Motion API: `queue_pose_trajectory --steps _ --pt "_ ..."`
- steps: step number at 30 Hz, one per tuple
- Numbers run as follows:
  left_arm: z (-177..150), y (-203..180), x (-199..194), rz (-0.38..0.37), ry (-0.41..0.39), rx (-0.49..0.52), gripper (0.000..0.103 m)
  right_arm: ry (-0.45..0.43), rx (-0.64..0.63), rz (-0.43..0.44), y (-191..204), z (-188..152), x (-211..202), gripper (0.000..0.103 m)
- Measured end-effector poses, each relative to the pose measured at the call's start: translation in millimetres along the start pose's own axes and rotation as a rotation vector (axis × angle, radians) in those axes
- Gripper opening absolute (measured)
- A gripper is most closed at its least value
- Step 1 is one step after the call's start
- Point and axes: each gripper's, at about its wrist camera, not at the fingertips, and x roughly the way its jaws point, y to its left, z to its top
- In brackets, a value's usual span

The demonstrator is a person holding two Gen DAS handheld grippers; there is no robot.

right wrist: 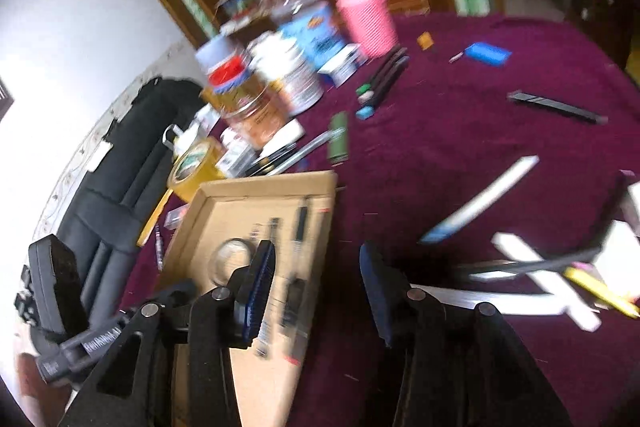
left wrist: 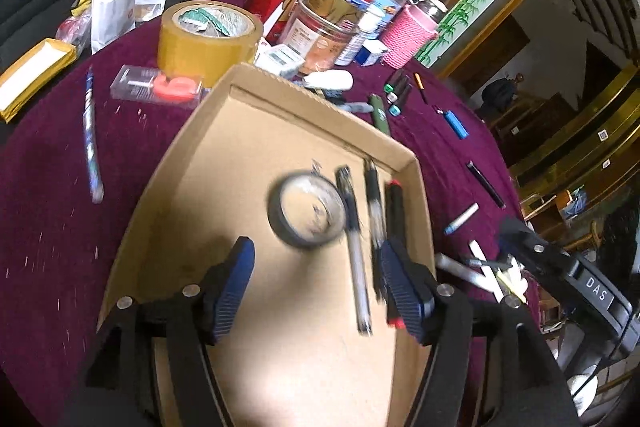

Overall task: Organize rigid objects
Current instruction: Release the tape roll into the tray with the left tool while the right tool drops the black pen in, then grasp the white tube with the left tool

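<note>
A shallow cardboard tray lies on the purple tablecloth and holds a round black-rimmed tin, two black pens and a black marker with red ends. My left gripper is open and empty, just above the tray's near part. The tray also shows in the right wrist view, to the left. My right gripper is open and empty over the tray's right edge. Loose white and blue pens lie on the cloth to its right.
A big roll of tan tape, jars and tins and a pink cup crowd the far side. Markers, a blue lighter and a patterned pen lie around the tray. A black chair stands at the left.
</note>
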Motion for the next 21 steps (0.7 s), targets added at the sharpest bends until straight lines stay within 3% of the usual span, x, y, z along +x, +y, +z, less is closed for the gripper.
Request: queue_pose_trajectory --steps 2,4,6,10,16,19,21 --pt "-13.5 -13.7 -12.0 -0.016 -0.02 0.023 0.066 -0.064 0.02 -0.048 -28.0 -11.3 -28.4 0.061" --pt "-29.4 -36.0 -27.3 -0.036 -0.054 0.073 0.076 -0.129 0.056 -0.122 -61.9 -24.1 -56.2 0.066" --pt "-41.7 -55.0 -36.9 -0.053 -0.082 0.112 0.086 -0.166 0.098 -0.207 -97.2 -36.7 -80.8 0.068" --pt "-71.7 -97.6 -45.1 -0.072 -0.104 0.199 0.088 -0.212 0.158 -0.316 -148.3 -57.7 -113.7 0.068" --pt "-110.3 -151.0 -17.6 -0.081 0.005 0.324 0.088 -0.233 0.223 -0.267 -180.8 -61.1 -122.5 0.069" --pt "-116.1 -165.9 -3.7 -0.103 0.065 0.344 0.088 -0.238 0.199 -0.277 -190.6 -56.5 -113.1 0.07" --pt "-112.4 -177.0 6.8 -0.07 0.084 0.373 0.088 -0.253 0.201 -0.272 -197.1 -58.0 -109.9 0.07"
